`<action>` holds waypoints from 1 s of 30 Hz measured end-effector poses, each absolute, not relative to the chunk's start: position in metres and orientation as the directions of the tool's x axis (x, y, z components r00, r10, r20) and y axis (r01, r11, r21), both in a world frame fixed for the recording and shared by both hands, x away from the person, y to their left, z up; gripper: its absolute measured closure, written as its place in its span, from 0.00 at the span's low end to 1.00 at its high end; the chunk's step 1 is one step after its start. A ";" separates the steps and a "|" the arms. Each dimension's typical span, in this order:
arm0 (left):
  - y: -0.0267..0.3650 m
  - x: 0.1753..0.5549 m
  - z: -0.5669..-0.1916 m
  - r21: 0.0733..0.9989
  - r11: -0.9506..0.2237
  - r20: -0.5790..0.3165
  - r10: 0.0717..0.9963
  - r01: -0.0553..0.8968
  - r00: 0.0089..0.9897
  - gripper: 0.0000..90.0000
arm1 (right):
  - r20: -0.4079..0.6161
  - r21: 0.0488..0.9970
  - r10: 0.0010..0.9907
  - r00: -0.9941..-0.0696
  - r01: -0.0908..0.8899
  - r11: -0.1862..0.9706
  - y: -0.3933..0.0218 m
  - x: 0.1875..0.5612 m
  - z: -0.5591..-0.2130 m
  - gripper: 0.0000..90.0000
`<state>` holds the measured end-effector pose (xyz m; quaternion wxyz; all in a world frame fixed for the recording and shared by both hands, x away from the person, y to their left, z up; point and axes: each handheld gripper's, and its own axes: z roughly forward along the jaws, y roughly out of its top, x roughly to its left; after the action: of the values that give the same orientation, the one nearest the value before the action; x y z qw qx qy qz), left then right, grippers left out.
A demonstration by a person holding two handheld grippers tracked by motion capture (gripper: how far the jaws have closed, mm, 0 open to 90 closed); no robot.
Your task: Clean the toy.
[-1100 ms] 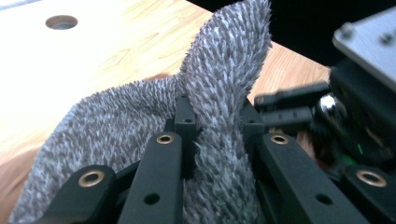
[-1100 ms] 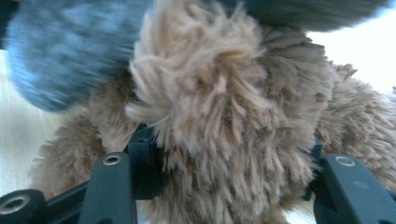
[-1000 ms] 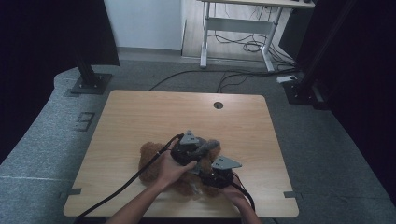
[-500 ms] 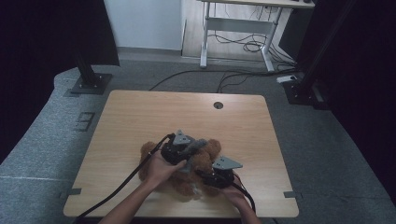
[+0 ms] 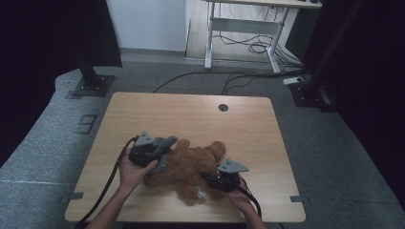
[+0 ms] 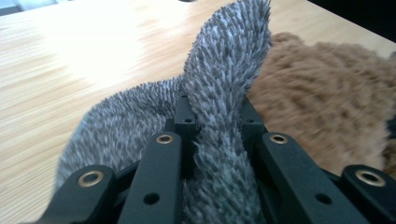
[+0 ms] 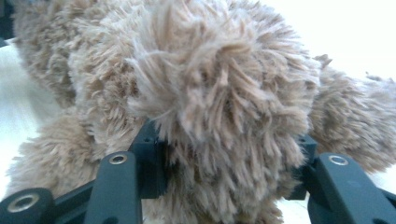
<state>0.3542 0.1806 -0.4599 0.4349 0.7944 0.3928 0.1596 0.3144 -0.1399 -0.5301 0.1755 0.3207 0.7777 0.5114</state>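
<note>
L tongs [image 5: 165, 149] clamp grey fuzzy cloth [image 6: 224, 79]; R tongs [image 5: 210, 179], part-open, closing round brown plush toy [image 5: 191, 164].

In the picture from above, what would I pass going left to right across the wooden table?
Left gripper clamped on a grey fuzzy piece of cloth → shaggy brown plush teddy bear lying on the light wooden table → right gripper gripping the bear's fur.

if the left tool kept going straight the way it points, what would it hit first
Probably the brown plush toy. The left tool, shut on a grey furry piece, points right at the plush lying just beyond; depth is hard to judge.
</note>
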 end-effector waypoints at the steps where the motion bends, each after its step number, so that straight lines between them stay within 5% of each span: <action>1: 0.187 0.355 -0.461 0.818 -0.300 -0.097 0.770 0.491 0.631 0.84 | 0.053 0.909 0.685 -0.727 0.320 0.269 -0.140 0.315 -0.530 0.52; 17: 0.189 0.349 -0.478 0.829 -0.263 -0.128 0.770 0.493 0.625 0.84 | 0.020 0.912 0.721 -0.693 0.308 0.271 -0.153 0.319 -0.530 0.53; 21: 0.179 0.334 -0.486 0.854 -0.279 -0.070 0.775 0.439 0.628 0.85 | 0.054 0.913 0.700 -0.713 0.319 0.254 -0.160 0.313 -0.527 0.35; 22: 0.177 0.330 -0.488 0.861 -0.287 -0.052 0.773 0.421 0.632 0.85 | 0.092 0.912 0.700 -0.708 0.342 0.227 -0.166 0.312 -0.523 0.24; 30: 0.166 0.317 -0.493 0.876 -0.304 -0.023 0.748 0.374 0.663 0.85 | 0.209 0.934 0.715 -0.667 0.353 0.057 -0.190 0.320 -0.496 0.18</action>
<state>0.3166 0.1664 -0.4933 0.4682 0.7825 0.3585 0.1999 0.3200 -0.1904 -0.4956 0.1577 0.3765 0.7096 0.5743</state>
